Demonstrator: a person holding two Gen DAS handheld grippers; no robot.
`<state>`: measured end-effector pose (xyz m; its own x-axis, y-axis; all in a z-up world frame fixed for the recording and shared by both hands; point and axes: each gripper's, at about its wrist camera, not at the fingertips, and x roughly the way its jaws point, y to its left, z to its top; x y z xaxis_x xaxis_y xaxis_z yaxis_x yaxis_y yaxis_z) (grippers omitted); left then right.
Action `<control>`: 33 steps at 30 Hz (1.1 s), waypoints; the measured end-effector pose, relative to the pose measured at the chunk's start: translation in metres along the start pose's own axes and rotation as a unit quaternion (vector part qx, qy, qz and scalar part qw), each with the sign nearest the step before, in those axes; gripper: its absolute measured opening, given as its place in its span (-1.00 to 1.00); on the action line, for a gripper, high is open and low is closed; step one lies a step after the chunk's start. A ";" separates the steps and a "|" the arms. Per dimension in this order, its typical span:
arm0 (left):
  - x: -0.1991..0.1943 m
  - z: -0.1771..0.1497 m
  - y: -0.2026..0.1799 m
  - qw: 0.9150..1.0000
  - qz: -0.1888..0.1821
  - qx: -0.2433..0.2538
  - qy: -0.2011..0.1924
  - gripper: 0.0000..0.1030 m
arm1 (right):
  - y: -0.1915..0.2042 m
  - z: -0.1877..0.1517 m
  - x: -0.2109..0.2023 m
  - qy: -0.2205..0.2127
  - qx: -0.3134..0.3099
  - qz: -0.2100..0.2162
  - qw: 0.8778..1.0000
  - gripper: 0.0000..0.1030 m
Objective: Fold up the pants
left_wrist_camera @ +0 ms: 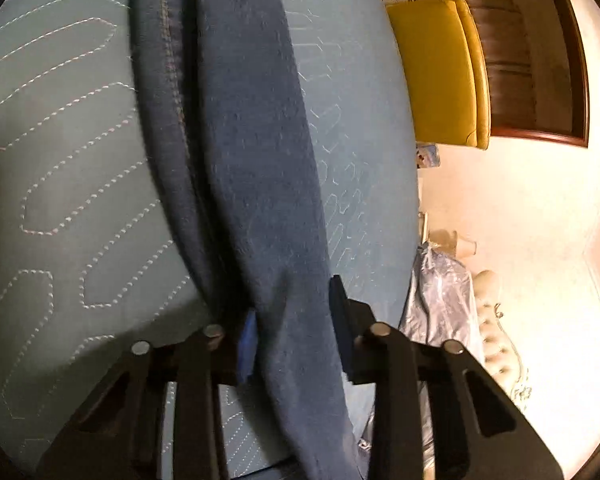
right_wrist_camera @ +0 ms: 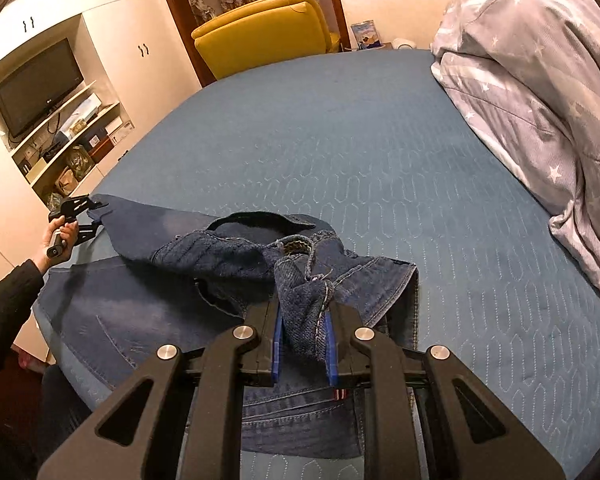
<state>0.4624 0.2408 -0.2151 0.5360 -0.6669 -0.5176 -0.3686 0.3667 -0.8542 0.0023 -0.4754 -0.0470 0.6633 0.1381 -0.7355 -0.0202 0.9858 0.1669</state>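
Dark blue jeans (right_wrist_camera: pixel 204 264) lie crumpled on the near left part of a blue quilted bed (right_wrist_camera: pixel 340 140). My right gripper (right_wrist_camera: pixel 304 306) is shut on a bunched fold of the waistband, lifted a little off the rest. At the far left, a hand (right_wrist_camera: pixel 62 232) holds my left gripper (right_wrist_camera: pixel 94 212) at the end of one leg by the bed's edge. In the left wrist view the picture is rolled sideways. There the leg (left_wrist_camera: pixel 240 160) runs up over the bed (left_wrist_camera: pixel 60 160), and the left gripper (left_wrist_camera: pixel 292 304) has the denim pinched between its pads.
A folded grey star-print duvet (right_wrist_camera: pixel 540 80) fills the bed's right side. A yellow armchair (right_wrist_camera: pixel 260 28) stands beyond the far edge. White cupboards with a TV (right_wrist_camera: pixel 36 80) and cluttered shelves line the left wall. A dark sleeve (right_wrist_camera: pixel 4 304) is at the lower left.
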 end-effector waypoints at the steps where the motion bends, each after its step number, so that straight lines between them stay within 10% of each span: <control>1: 0.000 0.000 -0.001 1.000 0.004 0.002 -0.002 -0.60 | -0.002 0.001 0.001 0.000 -0.001 -0.001 1.000 -0.66; 3: 0.001 0.006 -0.005 1.000 0.021 0.004 -0.005 -0.95 | -0.003 0.003 0.002 0.002 -0.001 -0.005 1.000 -0.66; 7: -0.026 -0.003 -0.043 0.998 0.036 0.038 -0.017 -0.96 | -0.009 0.016 0.006 0.004 -0.005 -0.011 1.000 -0.66; 12: -0.141 -0.102 -0.085 0.986 0.056 0.132 -0.086 -0.96 | -0.035 0.014 -0.008 0.011 0.000 -0.001 1.000 -0.66; 16: -0.202 -0.190 -0.009 0.988 0.067 0.111 -0.087 -0.96 | -0.072 -0.033 0.007 0.071 0.038 0.014 0.997 -0.58; 23: -0.183 -0.219 0.096 0.993 0.082 0.057 -0.060 -0.95 | -0.101 -0.107 0.008 0.104 0.142 -0.037 0.984 0.46; 33: -0.196 -0.225 0.115 0.995 0.064 0.060 -0.055 -0.95 | -0.076 -0.121 -0.001 0.055 0.339 0.043 0.938 0.46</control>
<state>0.1443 0.2681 -0.2011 0.5731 -0.5362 -0.6197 -0.3499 0.5236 -0.7768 -0.0878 -0.5388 -0.1382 0.5990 0.2604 -0.7572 0.4356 0.6875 0.5811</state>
